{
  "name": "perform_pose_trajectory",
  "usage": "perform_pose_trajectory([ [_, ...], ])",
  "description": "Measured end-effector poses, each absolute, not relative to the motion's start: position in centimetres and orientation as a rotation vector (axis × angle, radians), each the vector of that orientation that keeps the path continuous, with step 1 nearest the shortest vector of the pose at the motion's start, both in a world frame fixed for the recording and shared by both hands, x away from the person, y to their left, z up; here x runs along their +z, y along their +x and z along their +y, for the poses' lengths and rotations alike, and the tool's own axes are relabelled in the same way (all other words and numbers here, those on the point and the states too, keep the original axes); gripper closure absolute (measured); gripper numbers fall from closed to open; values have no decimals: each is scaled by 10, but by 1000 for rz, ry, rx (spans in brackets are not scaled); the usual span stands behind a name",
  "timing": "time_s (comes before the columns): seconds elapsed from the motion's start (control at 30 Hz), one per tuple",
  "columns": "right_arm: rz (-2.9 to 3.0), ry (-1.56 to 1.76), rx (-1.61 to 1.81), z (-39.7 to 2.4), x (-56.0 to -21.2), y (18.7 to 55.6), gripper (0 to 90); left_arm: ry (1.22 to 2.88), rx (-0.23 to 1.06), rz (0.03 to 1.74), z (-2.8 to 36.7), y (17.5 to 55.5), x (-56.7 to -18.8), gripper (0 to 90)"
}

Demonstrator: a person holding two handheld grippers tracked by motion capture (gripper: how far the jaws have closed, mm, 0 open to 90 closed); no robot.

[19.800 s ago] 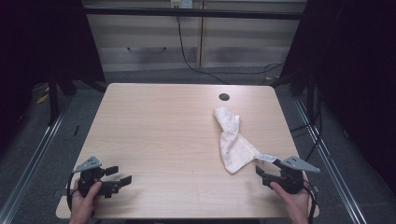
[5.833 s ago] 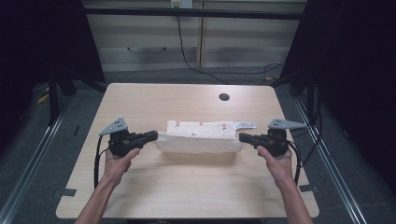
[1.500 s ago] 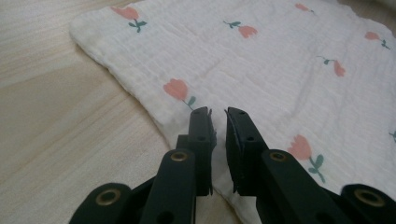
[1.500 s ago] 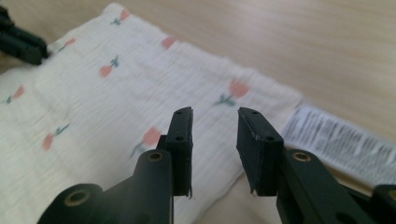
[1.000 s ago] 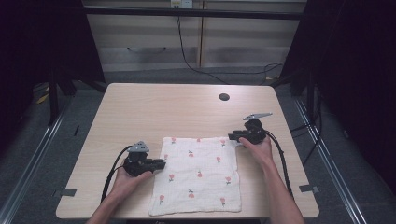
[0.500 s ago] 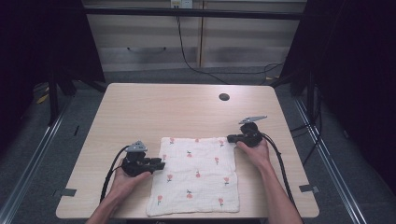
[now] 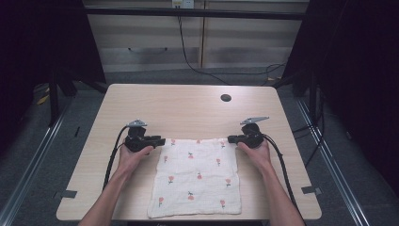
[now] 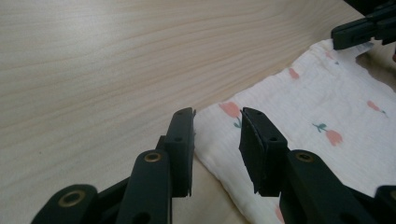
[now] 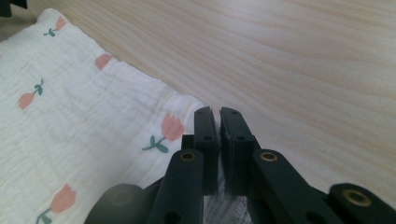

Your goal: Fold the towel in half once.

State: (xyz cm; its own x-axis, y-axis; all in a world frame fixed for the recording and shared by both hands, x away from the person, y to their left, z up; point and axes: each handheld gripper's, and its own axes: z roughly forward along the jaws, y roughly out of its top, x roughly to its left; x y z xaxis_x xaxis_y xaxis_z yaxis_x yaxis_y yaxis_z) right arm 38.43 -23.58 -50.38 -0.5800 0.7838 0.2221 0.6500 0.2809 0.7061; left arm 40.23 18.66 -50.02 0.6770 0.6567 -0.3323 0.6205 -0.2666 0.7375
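- White tulip-print cloth point(image 7: 197, 176) lies flat on the desk point(image 7: 188, 108), seemingly mid-fold.
- Right gripper point(image 7: 231, 139) pinches its far corner.
- Left gripper point(image 7: 162, 141), jaws just opening and apart around the other corner, must clamp next.

Left gripper point(image 7: 159, 140) released the cloth point(image 7: 197, 176), moved off.

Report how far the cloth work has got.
Done: the flowered cloth lies spread flat on the table. In hand: the right gripper is shut on its far right corner; the left gripper has just been opening at the far left corner, not gripping. Left: probably grasping that corner and folding.
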Motion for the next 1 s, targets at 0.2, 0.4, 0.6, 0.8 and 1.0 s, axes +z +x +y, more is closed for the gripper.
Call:
perform_pose_trajectory([
  [0.2, 2373, 1333, 1194, -236, -502, 380, 863, 2038, 104, 977, 175, 415, -504, 627],
  [0.4, 2362, 1338, 1206, -238, -500, 379, 862, 2070, 110, 938, 168, 411, -509, 665],
  [0.6, 2360, 1330, 1218, -237, -499, 377, 863, 2132, 170, 890, 161, 405, -507, 808],
  [0.8, 2360, 1326, 1238, -237, -497, 377, 867, 2087, 122, 931, 165, 406, -506, 862],
  [1.0, 2329, 1327, 1276, -241, -490, 377, 867, 2008, 100, 945, 174, 406, -494, 865],
])
